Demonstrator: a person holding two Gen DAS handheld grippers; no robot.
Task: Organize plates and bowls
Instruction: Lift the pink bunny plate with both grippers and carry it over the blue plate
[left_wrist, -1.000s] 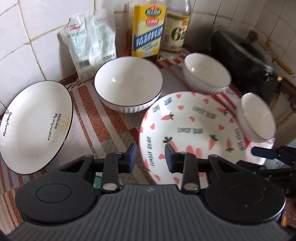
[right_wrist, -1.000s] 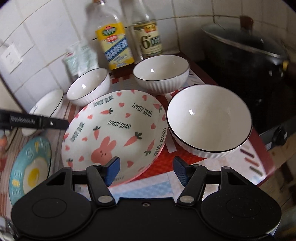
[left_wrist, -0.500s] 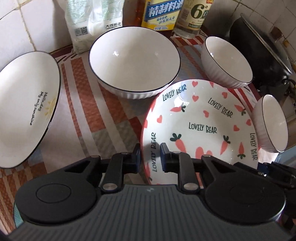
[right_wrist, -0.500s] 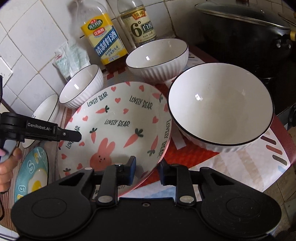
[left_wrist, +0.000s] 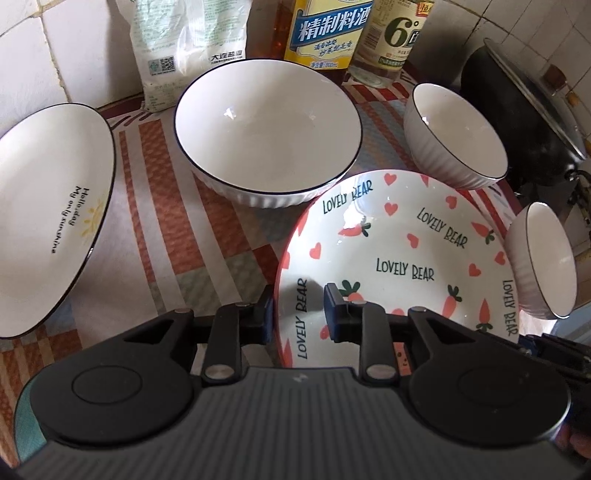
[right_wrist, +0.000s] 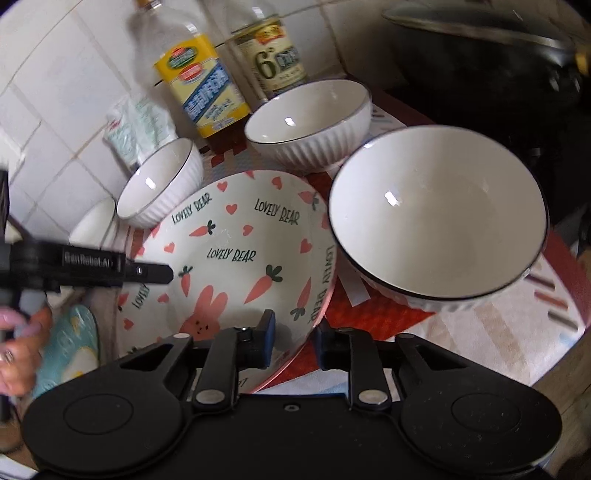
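The carrot-and-rabbit "Lovely Bear" plate (left_wrist: 406, 258) is tilted, its near rims raised. My left gripper (left_wrist: 299, 314) is shut on its left rim. My right gripper (right_wrist: 293, 338) is shut on its right rim, and the plate (right_wrist: 236, 254) fills the middle of the right wrist view. The left gripper also shows in the right wrist view (right_wrist: 147, 273) at the plate's far rim. A large white bowl (left_wrist: 266, 129) stands behind the plate, two smaller ribbed bowls (left_wrist: 458, 136) (left_wrist: 546, 262) to its right. A white "Hello day" plate (left_wrist: 48, 206) lies at the left.
Two bottles (left_wrist: 328, 33) (left_wrist: 395, 33) and a white bag (left_wrist: 192, 48) stand against the tiled wall. A black lidded pot (left_wrist: 517, 110) sits at the right. A teal egg-print plate (right_wrist: 70, 354) lies at the lower left. The patterned mat (left_wrist: 166, 229) covers the counter.
Both grippers moved in and closed on opposite rims of the Lovely Bear plate, and the plate now tilts up off the mat.
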